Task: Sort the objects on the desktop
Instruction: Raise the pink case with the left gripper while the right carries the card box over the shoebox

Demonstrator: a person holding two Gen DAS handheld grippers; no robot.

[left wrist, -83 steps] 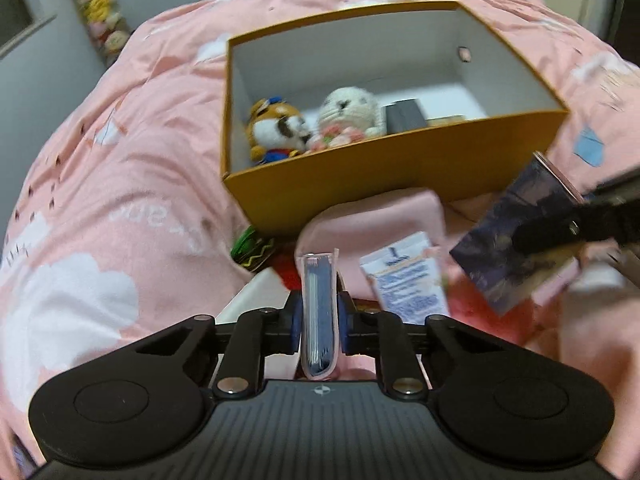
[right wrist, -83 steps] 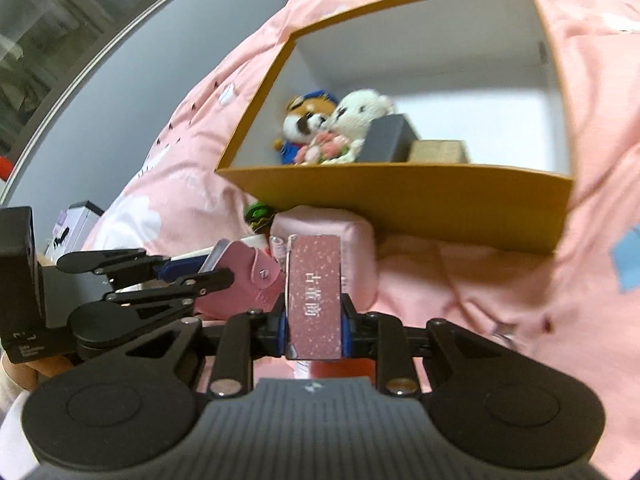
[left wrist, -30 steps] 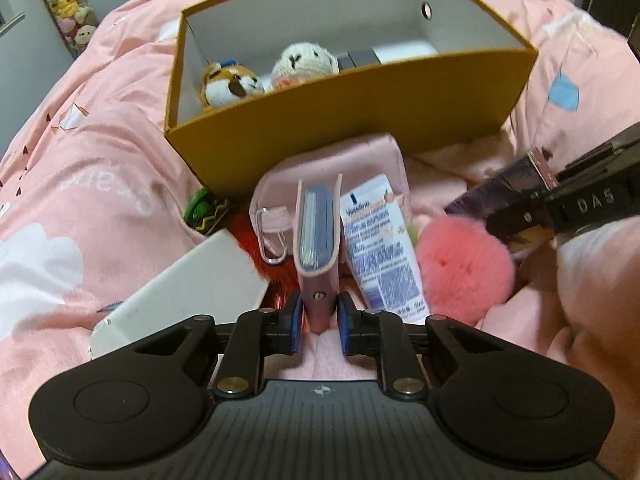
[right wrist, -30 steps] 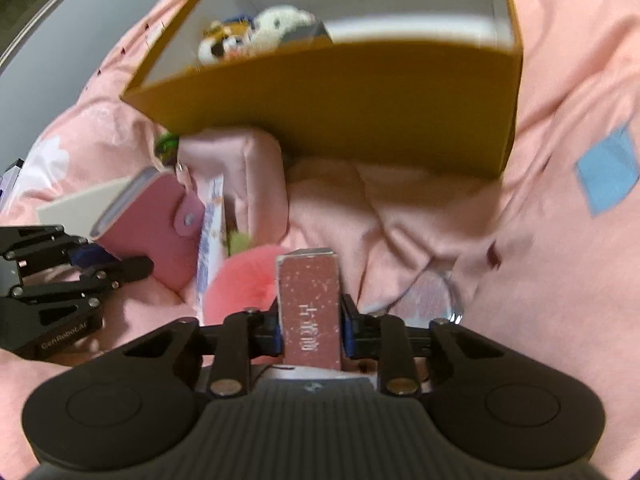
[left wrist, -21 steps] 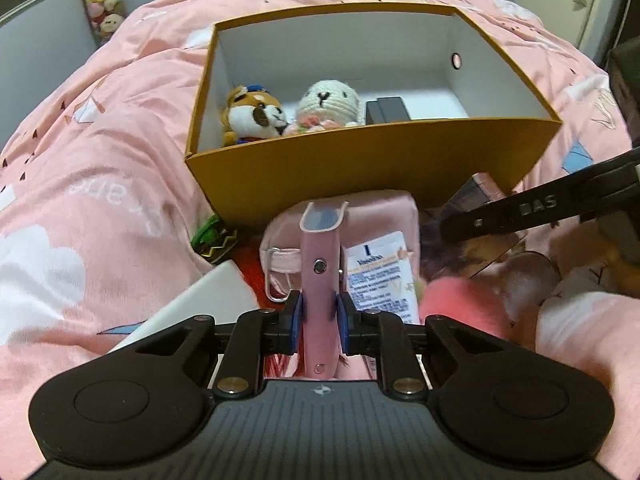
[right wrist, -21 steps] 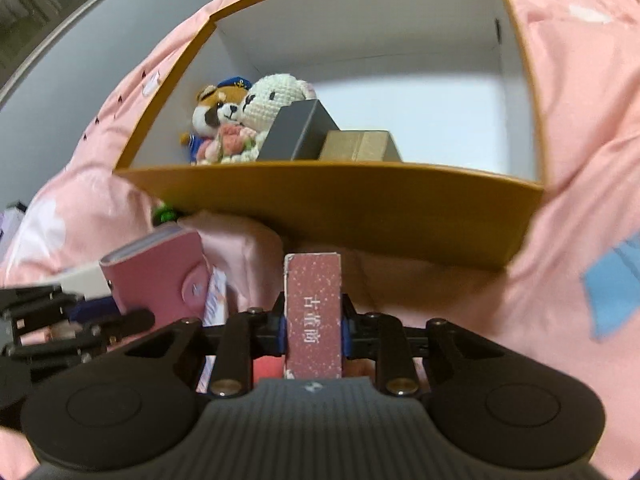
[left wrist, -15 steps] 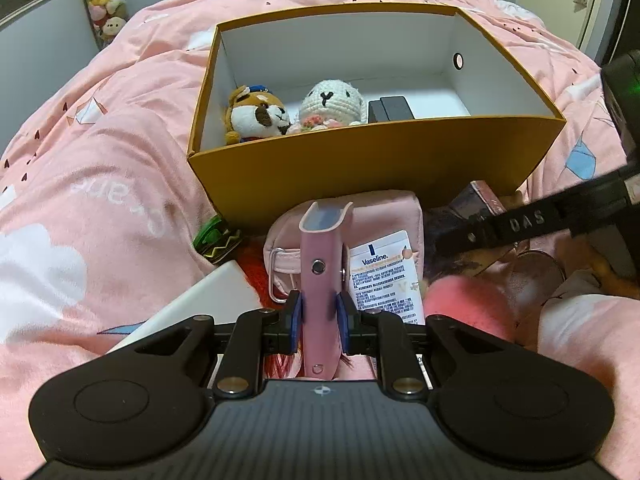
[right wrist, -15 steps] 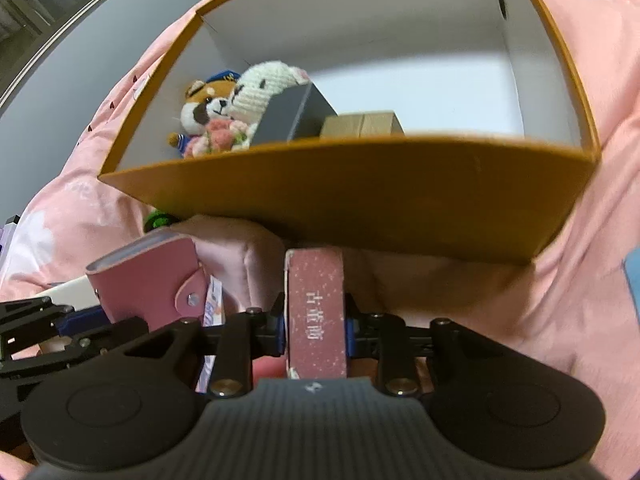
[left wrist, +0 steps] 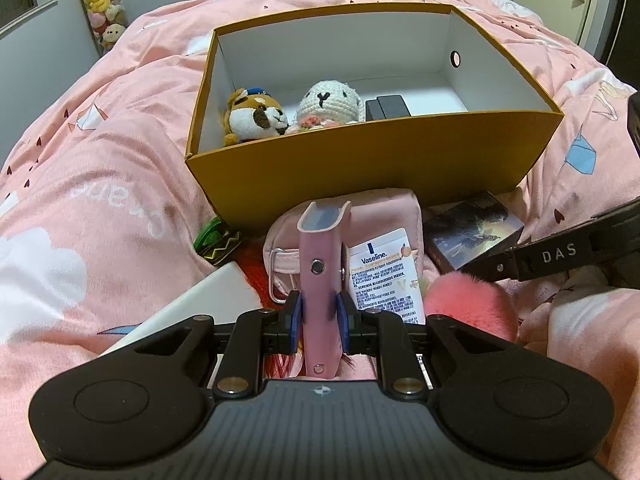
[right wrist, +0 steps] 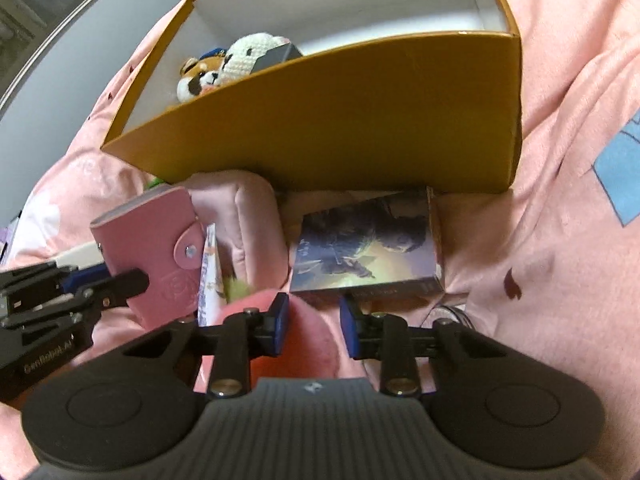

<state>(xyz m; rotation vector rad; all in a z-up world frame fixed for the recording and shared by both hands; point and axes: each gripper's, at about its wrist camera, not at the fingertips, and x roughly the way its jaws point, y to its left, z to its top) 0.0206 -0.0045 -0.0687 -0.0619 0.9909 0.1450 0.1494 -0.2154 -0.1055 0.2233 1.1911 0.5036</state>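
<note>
My left gripper (left wrist: 319, 322) is shut on a pink snap wallet (left wrist: 322, 272), held upright in front of the orange box (left wrist: 376, 168); the wallet also shows in the right wrist view (right wrist: 160, 256). My right gripper (right wrist: 314, 328) is open and empty, just in front of a dark picture box (right wrist: 366, 254) that lies on the bedding against the orange box (right wrist: 340, 128). The picture box also shows in the left wrist view (left wrist: 472, 232). Inside the orange box are a fox plush (left wrist: 254, 114), a white knitted plush (left wrist: 332, 102) and a black case (left wrist: 388, 107).
Before the box lie a pink pouch (left wrist: 384, 216), a Vaseline tube (left wrist: 386, 276), a pink pompom (left wrist: 468, 304), a white flat box (left wrist: 204, 304) and a green-yellow item (left wrist: 214, 240). Pink bedding (left wrist: 100, 184) surrounds everything.
My right gripper has opened and let go of the picture box, which now lies flat before the orange box. My left gripper still holds the wallet, nearly unmoved.
</note>
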